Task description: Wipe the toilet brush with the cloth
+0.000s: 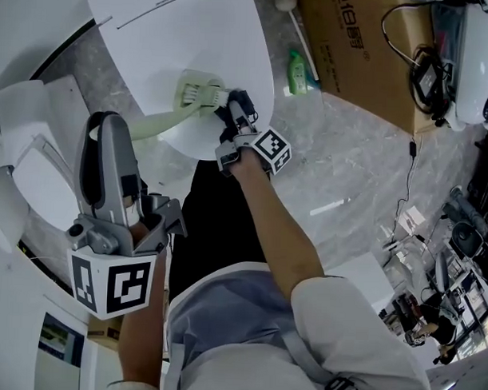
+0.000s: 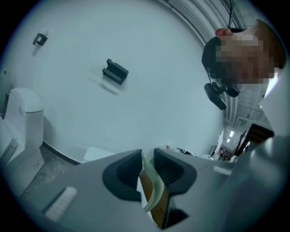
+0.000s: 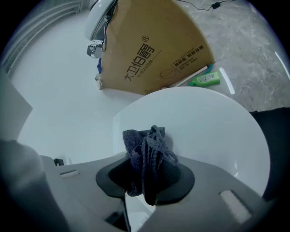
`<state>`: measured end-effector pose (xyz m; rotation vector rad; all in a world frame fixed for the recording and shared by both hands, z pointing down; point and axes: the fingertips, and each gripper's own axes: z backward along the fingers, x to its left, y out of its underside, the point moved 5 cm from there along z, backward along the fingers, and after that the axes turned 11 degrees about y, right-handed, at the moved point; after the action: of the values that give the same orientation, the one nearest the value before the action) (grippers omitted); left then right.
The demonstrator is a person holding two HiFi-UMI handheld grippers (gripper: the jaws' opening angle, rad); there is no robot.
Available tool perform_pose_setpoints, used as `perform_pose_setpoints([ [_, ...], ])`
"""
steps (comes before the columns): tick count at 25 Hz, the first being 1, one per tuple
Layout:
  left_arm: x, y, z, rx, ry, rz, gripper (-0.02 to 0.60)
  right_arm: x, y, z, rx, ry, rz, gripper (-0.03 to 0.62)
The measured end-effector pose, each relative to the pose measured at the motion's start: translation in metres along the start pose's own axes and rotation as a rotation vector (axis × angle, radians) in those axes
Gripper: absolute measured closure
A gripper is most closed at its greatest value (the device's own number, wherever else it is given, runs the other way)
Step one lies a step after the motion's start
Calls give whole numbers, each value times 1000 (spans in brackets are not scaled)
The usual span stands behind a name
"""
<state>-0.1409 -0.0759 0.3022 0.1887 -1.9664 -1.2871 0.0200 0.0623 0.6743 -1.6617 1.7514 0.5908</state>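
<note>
The pale green toilet brush lies slanted over the near edge of a white round top (image 1: 153,43), with its square head (image 1: 198,95) up on that top. My left gripper (image 1: 128,136), low at the left, is shut on the brush's thin handle (image 2: 152,192), which has a brown label. At the brush head, my right gripper (image 1: 225,108) is shut on a bunched dark grey cloth (image 3: 147,156). The cloth (image 1: 236,102) is right against the brush head. The right gripper view shows only the cloth and the white top (image 3: 208,131), not the brush.
A large cardboard box (image 1: 353,42) stands at the back, with a green bottle (image 1: 297,72) and a white stick beside it on the marble floor. Cables and equipment crowd the right side. A white toilet (image 2: 22,118) stands by the wall on the left.
</note>
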Motion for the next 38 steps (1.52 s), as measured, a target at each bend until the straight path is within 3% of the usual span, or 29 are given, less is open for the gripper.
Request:
perform_pose_setpoints([
  [6,2,0,-1,-2,14,25,581,-6,12,3,-28,-11,-68,493],
  [13,1,0,-1,-6,17,0,581,-14,34,9,-28,-20,-172,493],
  [27,-5,1,-4,-34,20,6,581,-13,76,16,82,-88,-413,492],
  [38,-3,0,0,-24,-7,-36,581,7,89,30,175,-138,-447,491],
])
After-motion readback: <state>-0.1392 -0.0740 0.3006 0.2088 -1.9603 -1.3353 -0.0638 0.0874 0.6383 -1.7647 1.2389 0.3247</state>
